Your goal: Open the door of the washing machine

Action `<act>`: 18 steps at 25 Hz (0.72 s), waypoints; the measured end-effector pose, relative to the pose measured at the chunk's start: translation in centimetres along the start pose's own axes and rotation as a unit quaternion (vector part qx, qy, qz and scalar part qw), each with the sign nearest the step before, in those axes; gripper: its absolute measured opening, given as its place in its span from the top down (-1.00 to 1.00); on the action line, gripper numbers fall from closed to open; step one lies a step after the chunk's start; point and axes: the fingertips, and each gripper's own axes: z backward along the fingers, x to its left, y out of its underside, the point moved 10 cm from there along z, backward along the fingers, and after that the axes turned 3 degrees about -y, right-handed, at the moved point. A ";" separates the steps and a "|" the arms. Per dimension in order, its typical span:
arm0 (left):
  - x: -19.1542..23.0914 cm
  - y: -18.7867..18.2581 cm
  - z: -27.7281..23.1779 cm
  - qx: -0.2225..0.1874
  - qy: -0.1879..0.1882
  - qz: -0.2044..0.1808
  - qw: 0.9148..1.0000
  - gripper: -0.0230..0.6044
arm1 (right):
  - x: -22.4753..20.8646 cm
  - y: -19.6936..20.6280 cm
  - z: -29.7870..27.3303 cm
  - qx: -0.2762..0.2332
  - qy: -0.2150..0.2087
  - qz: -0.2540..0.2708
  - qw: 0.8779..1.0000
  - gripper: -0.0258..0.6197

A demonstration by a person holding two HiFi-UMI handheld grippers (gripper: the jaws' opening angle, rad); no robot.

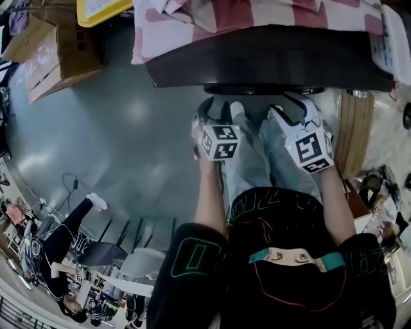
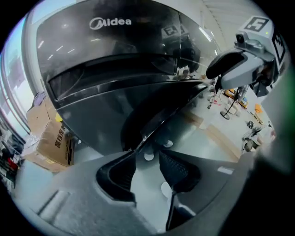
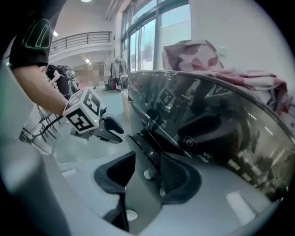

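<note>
Head view, person: black top (image 1: 270, 257) fills the near frame, and both forearms (image 1: 209, 199) reach forward and down.
Head view, grippers: left gripper (image 1: 219, 106) and right gripper (image 1: 292, 106) sit side by side at the washer's (image 1: 270, 61) front edge, probably so both can lift at once.
Head view, room: checked cloth (image 1: 257, 16) lies on the washer. The floor (image 1: 122, 128) is grey and glossy, with a box (image 1: 51, 54) at the left.
Left gripper view, fingers (image 2: 177, 168): released and spread. The rim (image 2: 161, 115) ends just at their tips and no pad presses it.
Left gripper view, door (image 2: 120, 50): dark glass, apparently down.
Right gripper view, fingers (image 3: 177, 177): spread, with the rim running between them ungripped, placed to pinch it, I judge.
Right gripper view, room: tall windows (image 3: 147, 32) behind.
</note>
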 end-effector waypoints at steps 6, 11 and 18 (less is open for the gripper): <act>1.0 0.0 -2.0 0.027 0.008 -0.062 0.998 0.32 | 0.7 -0.7 -1.4 0.070 0.021 0.114 0.991 0.38; 0.6 -0.5 -3.7 0.027 0.004 -0.096 0.995 0.33 | 1.0 -0.8 -2.8 0.117 0.022 0.189 0.975 0.38; 0.0 -0.8 -4.7 0.085 0.011 -0.196 0.977 0.43 | 1.1 -1.1 -4.0 0.153 0.033 0.208 0.966 0.46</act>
